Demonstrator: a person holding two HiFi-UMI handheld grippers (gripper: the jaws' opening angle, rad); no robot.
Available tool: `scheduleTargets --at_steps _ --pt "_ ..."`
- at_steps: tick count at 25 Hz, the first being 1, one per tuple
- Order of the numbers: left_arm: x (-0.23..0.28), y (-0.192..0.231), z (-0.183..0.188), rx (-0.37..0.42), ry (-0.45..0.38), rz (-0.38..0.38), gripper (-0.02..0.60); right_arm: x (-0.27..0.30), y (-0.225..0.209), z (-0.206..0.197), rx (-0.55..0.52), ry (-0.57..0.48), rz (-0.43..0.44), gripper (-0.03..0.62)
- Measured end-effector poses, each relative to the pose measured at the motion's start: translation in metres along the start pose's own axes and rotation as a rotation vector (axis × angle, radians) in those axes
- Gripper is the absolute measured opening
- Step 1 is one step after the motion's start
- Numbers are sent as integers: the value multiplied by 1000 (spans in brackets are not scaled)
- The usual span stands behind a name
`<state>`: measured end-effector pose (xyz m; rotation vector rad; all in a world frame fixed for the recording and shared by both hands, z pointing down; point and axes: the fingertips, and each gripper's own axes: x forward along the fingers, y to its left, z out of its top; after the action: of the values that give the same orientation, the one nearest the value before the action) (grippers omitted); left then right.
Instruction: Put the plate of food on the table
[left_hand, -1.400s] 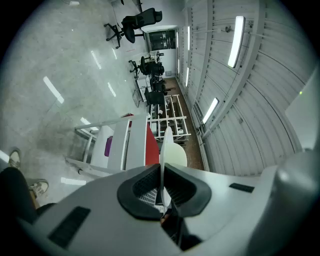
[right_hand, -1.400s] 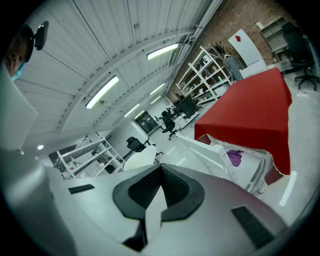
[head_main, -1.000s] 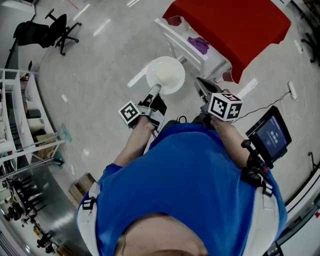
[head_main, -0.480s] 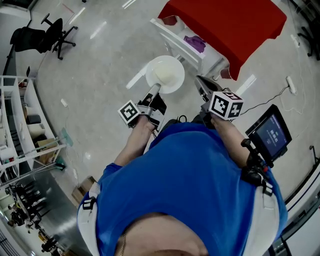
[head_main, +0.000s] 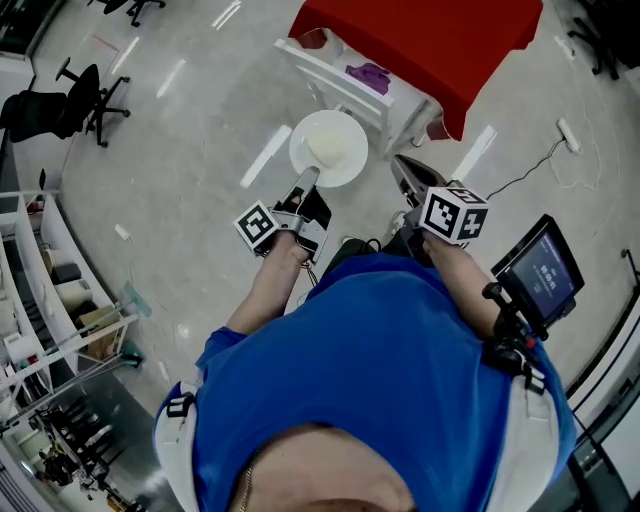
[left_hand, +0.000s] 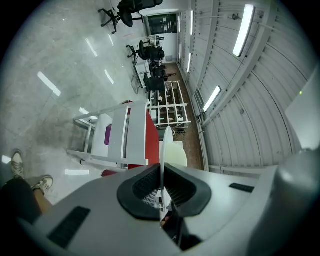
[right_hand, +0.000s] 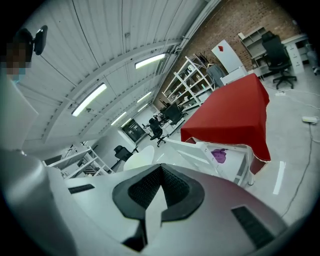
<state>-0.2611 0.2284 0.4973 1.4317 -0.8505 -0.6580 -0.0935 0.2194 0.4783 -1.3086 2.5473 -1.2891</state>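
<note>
The person wears a blue short-sleeved shirt, dark trousers and pale sneakers.

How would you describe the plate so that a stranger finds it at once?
Find the red-clothed table at the top of the head view. Just below it, the left gripper pinches a white plate by its rim. It is the only round thing there.

Nothing here can actually be read. The small dark tablet screen at the person's right side shows pale characters too small to make out. The left white marker cube and right white marker cube carry only black square patterns.
</note>
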Motion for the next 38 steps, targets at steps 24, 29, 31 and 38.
scheduleTargets --at_steps 24,29,31,38 --pt "52 -15 -18 6 -80 -10 21 -20 -46 44 -15 -35 43 2" --pt "96 -26 -38 15 -95 2 21 -34 -81 79 -12 -36 54 2" --pt "104 -27 -44 16 -97 6 21 -40 -89 84 -11 -38 53 2" --pt "135 -30 -70 19 -86 15 21 -62 -122 102 -6 -51 38 2"
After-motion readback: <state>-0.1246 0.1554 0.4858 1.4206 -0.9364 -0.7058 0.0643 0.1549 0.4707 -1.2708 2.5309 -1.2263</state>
